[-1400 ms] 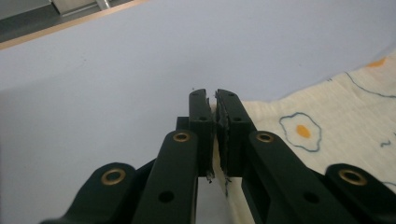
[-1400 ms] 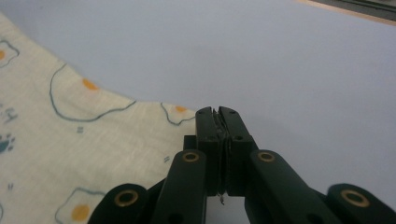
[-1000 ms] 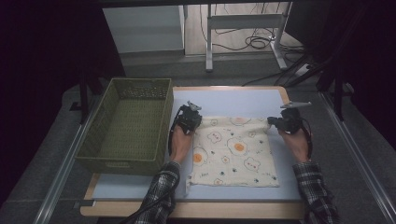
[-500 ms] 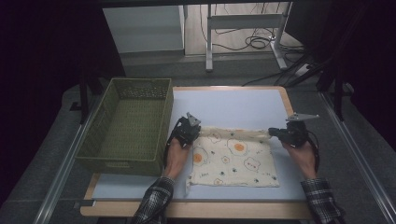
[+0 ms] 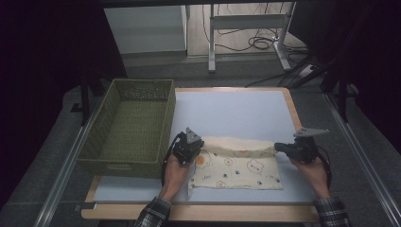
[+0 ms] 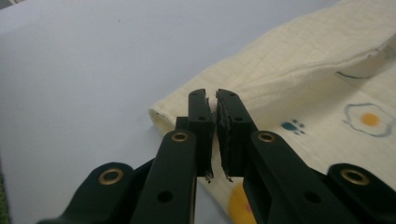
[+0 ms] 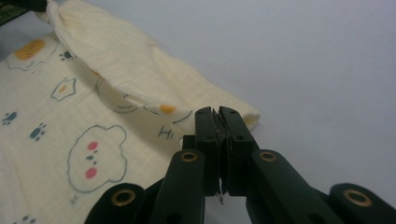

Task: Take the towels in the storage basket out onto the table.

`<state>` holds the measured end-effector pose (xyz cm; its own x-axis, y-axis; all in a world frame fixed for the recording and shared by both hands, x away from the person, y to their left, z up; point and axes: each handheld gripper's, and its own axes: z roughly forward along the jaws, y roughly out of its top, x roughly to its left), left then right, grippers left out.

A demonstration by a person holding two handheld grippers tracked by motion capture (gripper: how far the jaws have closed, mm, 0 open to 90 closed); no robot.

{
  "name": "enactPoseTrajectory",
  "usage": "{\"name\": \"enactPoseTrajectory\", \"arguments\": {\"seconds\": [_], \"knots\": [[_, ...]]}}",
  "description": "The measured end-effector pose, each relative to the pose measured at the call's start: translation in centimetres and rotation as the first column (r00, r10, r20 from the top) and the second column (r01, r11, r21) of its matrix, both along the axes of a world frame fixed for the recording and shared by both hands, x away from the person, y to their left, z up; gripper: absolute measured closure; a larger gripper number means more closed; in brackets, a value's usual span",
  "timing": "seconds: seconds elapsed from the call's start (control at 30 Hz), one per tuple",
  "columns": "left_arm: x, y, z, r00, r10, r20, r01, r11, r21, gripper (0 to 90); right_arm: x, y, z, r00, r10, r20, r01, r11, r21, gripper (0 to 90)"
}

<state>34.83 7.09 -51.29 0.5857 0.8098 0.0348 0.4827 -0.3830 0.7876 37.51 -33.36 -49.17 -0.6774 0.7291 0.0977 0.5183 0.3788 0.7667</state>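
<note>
Woven basket (image 5: 130, 127): olive green, rectangular, stood at the left edge of the tabletop (image 5: 231, 111); interior appeared bare.

Left gripper (image 5: 188, 149): held at the cloth's far left corner, just beside the basket; jaws pressed together on a fold of the fabric, as the left gripper view showed (image 6: 215, 122).

Printed cloth (image 5: 236, 166): cream, with fried-egg, paw and cloud-face motifs; lay on the tabletop's near half between the two grippers. Far edge lifted and rolled toward the person, plain underside showing along the fold; near portion lay flat.

Right gripper (image 5: 289, 148): at the far right corner; jaws clamped on the cloth's edge (image 7: 219, 130).

Progress, as judged: a first fold in half was under way, not laid down. Remaining: bringing the far edge to the near edge, possibly further folds and placement in the basket.
</note>
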Motion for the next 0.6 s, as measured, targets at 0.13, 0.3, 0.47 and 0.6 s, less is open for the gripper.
{"name": "enactPoseTrajectory", "arguments": {"seconds": [0.13,0.3,0.47,0.6], "knots": [[-1.2,0.3,0.0,0.9999,-0.012,-0.004,0.012,0.9999,-0.01,84.8,-1.0,-0.2,-0.1,0.9999,0.01,-0.009,-0.01,0.9999,0.01,86.6],[-3.1,0.9,-0.2,0.9994,-0.033,-0.007,0.032,0.9987,-0.04,84.8,-2.9,-0.6,-0.1,0.9996,0.03,-0.004,-0.029,0.9993,0.022,86.6],[-4.2,1.2,-0.2,0.9987,-0.051,-0.007,0.051,0.9968,-0.061,84.8,-4.0,-0.6,-0.1,0.9993,0.038,0.0,-0.038,0.9989,0.027,86.7],[-5.5,1.6,0.0,0.9972,-0.074,-0.004,0.074,0.9944,-0.075,84.8,-5.5,-0.6,0.0,0.9985,0.055,0.007,-0.055,0.9982,0.026,86.7]]}}
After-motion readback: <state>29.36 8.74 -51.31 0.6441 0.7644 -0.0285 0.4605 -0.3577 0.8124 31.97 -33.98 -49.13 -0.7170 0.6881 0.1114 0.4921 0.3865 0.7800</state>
